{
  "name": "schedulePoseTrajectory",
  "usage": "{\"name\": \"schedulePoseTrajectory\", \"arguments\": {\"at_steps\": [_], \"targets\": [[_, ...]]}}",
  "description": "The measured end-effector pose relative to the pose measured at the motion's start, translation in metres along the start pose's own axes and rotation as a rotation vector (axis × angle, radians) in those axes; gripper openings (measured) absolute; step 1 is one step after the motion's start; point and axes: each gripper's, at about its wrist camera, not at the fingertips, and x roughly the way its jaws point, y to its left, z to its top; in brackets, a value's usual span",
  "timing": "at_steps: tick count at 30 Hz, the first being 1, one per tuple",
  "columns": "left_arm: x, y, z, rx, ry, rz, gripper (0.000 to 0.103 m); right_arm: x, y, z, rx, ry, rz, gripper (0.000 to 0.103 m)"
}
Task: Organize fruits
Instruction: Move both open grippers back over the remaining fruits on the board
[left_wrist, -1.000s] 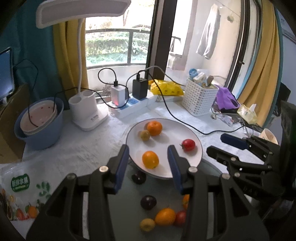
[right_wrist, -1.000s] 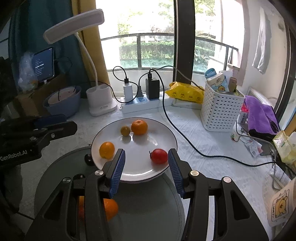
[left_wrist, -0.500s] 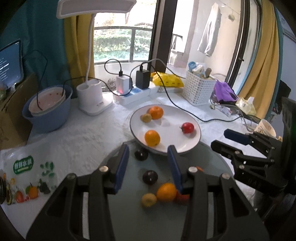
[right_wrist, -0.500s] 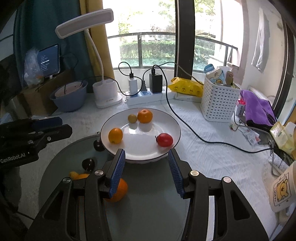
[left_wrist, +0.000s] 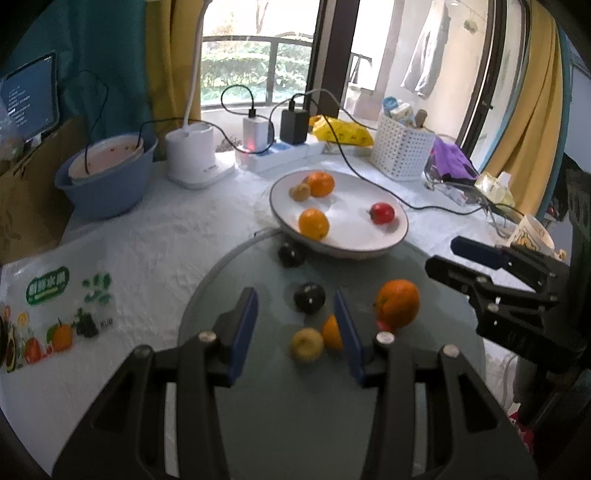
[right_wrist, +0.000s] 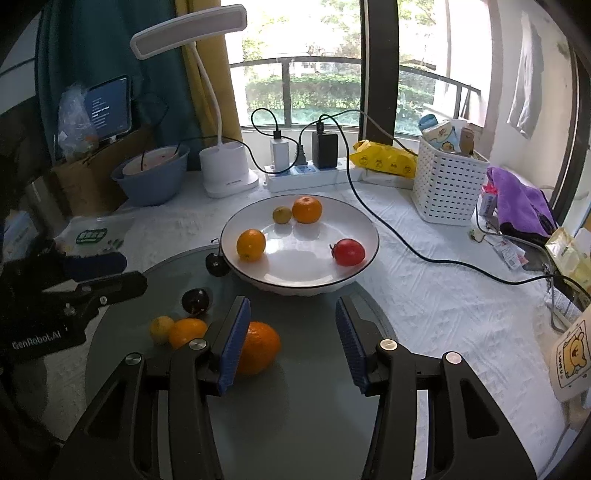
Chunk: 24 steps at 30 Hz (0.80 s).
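A white plate (right_wrist: 354, 225) (left_wrist: 354, 243) holds two oranges, a small yellow-green fruit and a red tomato (right_wrist: 348, 252). On the round glass board (right_wrist: 295, 398) lie a big orange (right_wrist: 260, 347) (left_wrist: 398, 302), a small orange (right_wrist: 186, 331), a yellow fruit (right_wrist: 161, 328) (left_wrist: 306, 343) and two dark fruits (right_wrist: 197, 301) (left_wrist: 309, 297). My left gripper (left_wrist: 295, 332) is open above the dark and yellow fruits. My right gripper (right_wrist: 291, 339) is open, its left finger just in front of the big orange.
A blue basin (right_wrist: 151, 177), a white desk lamp base (right_wrist: 227, 170), a power strip with chargers and cables (right_wrist: 306, 171), a yellow packet, a white basket (right_wrist: 447, 184) and a purple cloth stand at the back. A printed fruit bag (left_wrist: 55, 317) lies left.
Both grippers have pulled back and risen from the plate; the loose fruits on the glass board now lie between and beside the fingers. Both stay open.
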Motion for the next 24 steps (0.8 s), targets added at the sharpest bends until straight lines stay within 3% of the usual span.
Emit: {"name": "schedulePoseTrajectory", "arguments": {"at_steps": [20, 24], "targets": [[0.031, -0.004, -0.031, 0.034, 0.110, -0.018, 0.045, 0.025, 0.017, -0.016, -0.014, 0.073, 0.044, 0.051], [0.032, -0.005, -0.028, 0.052, 0.090, -0.012, 0.045, 0.028, 0.013, -0.018, -0.001, 0.079, 0.054, 0.053]]}}
